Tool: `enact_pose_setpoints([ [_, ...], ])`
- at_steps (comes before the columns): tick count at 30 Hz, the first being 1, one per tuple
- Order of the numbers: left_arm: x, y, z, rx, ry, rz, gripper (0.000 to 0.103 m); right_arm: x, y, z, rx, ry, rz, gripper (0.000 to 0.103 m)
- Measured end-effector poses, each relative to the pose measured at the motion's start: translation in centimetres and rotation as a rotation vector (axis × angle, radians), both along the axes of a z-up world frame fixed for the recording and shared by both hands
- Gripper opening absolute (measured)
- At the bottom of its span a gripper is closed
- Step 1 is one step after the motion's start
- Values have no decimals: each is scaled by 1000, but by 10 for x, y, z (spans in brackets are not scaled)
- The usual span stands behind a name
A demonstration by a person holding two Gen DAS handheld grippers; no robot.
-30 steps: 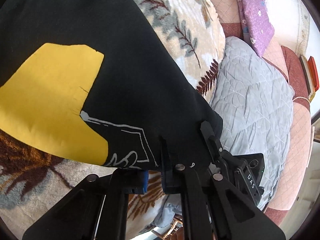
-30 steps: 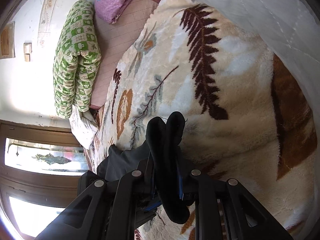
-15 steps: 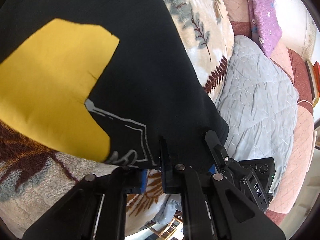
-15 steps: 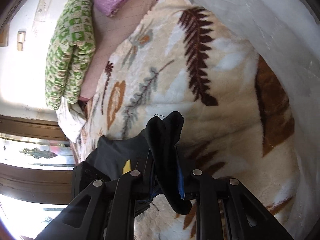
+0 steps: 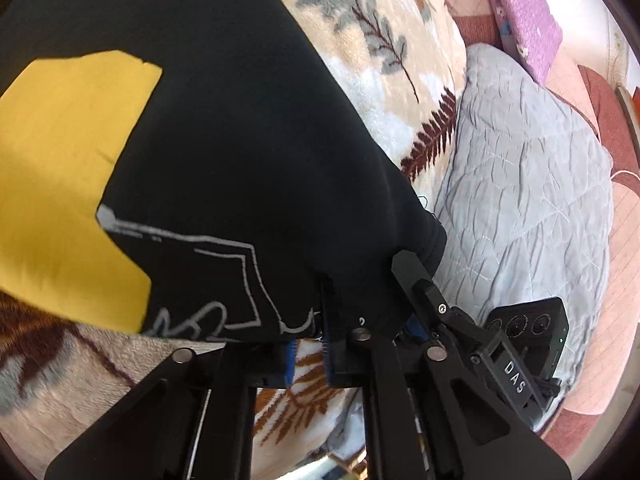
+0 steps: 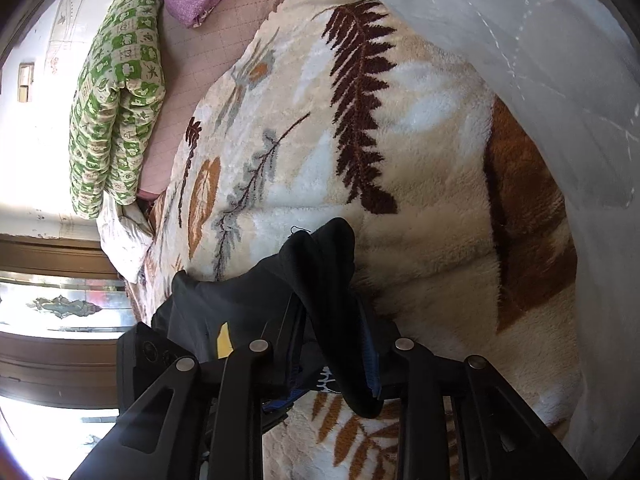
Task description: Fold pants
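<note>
Black pants point(image 5: 224, 152) with a yellow patch point(image 5: 68, 168) and white line print fill the left wrist view, stretched over a leaf-patterned fleece blanket point(image 5: 376, 36). My left gripper point(image 5: 308, 344) is shut on the pants' lower edge. The other gripper point(image 5: 416, 284) also shows there, gripping the same edge just to the right. In the right wrist view my right gripper point(image 6: 332, 356) is shut on a bunched black fold of the pants point(image 6: 324, 276), held above the blanket point(image 6: 420, 152).
A grey quilted cover point(image 5: 520, 184) lies to the right of the blanket. A purple floral pillow point(image 5: 524, 12) and a green patterned folded quilt point(image 6: 116, 92) sit at the far end of the bed. A wooden door frame point(image 6: 52, 344) stands at the left.
Both grippers have carried the pants' edge further over the blanket. The yellow patch has slid up and left in the left wrist view. More black cloth shows beside the right gripper.
</note>
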State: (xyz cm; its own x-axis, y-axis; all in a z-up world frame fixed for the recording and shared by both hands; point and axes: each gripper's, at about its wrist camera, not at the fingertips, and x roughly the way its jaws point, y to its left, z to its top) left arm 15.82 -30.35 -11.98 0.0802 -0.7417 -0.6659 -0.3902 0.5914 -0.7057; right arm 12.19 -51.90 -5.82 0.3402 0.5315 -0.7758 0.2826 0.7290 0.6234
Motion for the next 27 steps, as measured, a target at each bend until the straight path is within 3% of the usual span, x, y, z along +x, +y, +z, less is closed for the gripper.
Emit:
enact_pose_setpoints([
  [1,0,2,-1,-14,8,-4,6,-1,1,2,-14,-12,8,17],
  [10,-9,23,21,-128,21,-8,6,-10,17,37,-79,-83,48,14],
  [20,-11,62,44,-191,0,26,6,-13,56,83,-132,-130,74,14],
  [27,-7,100,43,-211,5,78,6,-4,95,100,-140,-153,108,14],
])
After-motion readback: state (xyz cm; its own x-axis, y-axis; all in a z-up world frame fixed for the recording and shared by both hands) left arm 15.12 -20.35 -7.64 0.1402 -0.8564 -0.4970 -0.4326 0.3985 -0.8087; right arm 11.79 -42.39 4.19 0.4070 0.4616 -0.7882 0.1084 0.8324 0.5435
